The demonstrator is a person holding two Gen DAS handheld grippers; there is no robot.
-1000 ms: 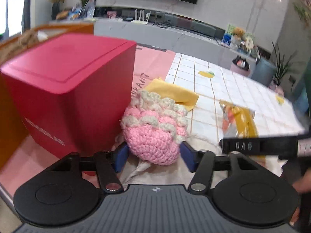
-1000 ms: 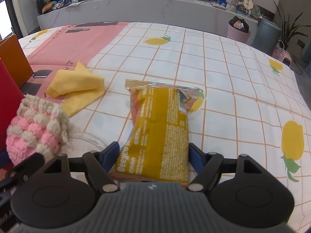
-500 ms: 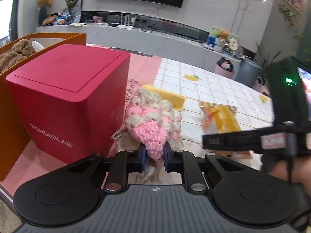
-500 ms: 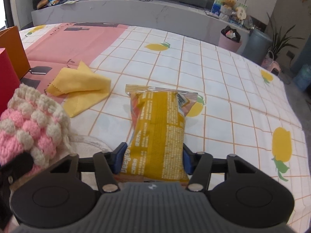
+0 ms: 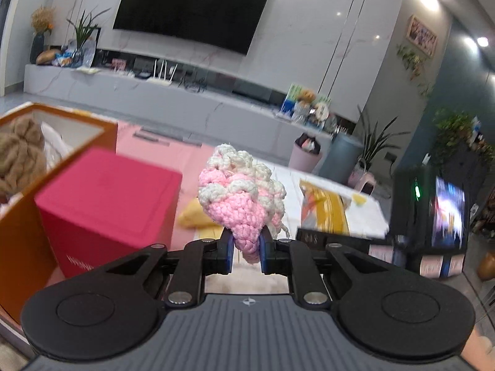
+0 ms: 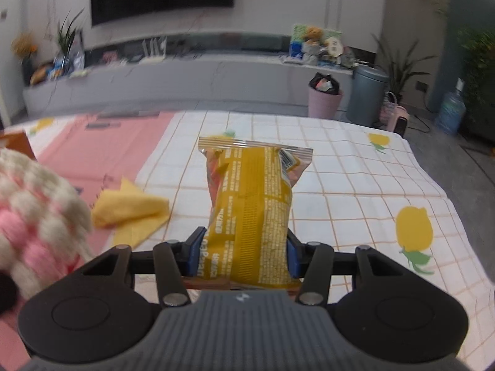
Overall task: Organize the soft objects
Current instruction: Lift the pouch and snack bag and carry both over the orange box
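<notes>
Above the counter, my left claw pinches only the knit pouch's tip; it could slip free toward the orange box at nine o'clock, while my right claw clamps the snack bag.

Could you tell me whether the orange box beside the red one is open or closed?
Open. The orange box has no lid in view, and tan yarn shows inside over its rim.

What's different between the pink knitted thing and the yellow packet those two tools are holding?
The pink crochet pouch is bumpy yarn in pink and cream; the yellow snack packet is smooth printed foil with a crimped top edge. The pouch is rounded and tapers where the left tool pinches it narrowly; the packet is long and flat, and the right tool grips it wider. Both are clamped at their near end and lifted off the tablecloth.
</notes>
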